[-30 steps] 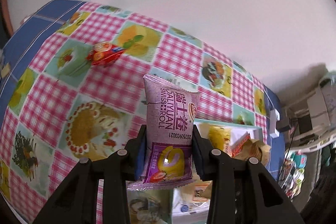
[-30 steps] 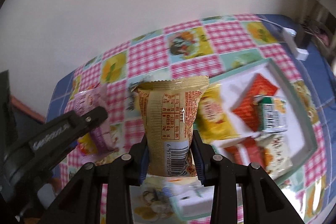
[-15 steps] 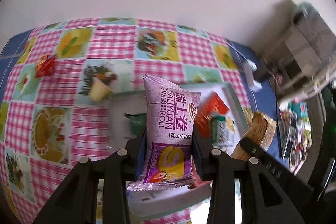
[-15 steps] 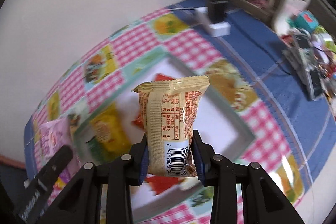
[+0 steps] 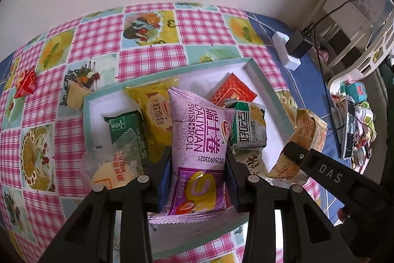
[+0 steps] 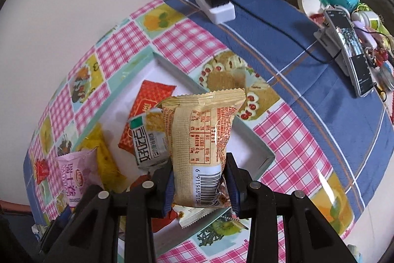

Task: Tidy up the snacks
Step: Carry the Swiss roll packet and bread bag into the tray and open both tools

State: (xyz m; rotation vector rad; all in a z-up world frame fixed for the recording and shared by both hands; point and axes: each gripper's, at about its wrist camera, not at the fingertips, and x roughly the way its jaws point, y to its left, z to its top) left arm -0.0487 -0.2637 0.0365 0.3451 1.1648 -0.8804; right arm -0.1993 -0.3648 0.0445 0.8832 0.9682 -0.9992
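Delivery step, two packets carried at once: left tool (image 5: pixel 198 179) clamped on purple Swiss-roll packet (image 5: pixel 199 139), right tool (image 6: pixel 200 185) clamped on tan snack packet (image 6: pixel 202 137), both held upright over white tray (image 5: pixel 261 88) near the tabletop's far right corner. Already in tray: yellow bread packet (image 5: pixel 155 120), green packet (image 5: pixel 125 125), red packet (image 5: pixel 234 90), grey-green packet (image 5: pixel 250 127). Next, judged: lowering into bare tray floor and opening. Red packet on cloth (image 5: pixel 25 81) not yet collected.

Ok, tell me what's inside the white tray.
The white tray holds a yellow bread pack, a green packet, a red packet, a green-and-white snack and a clear-wrapped cake. The purple pack hides the middle.
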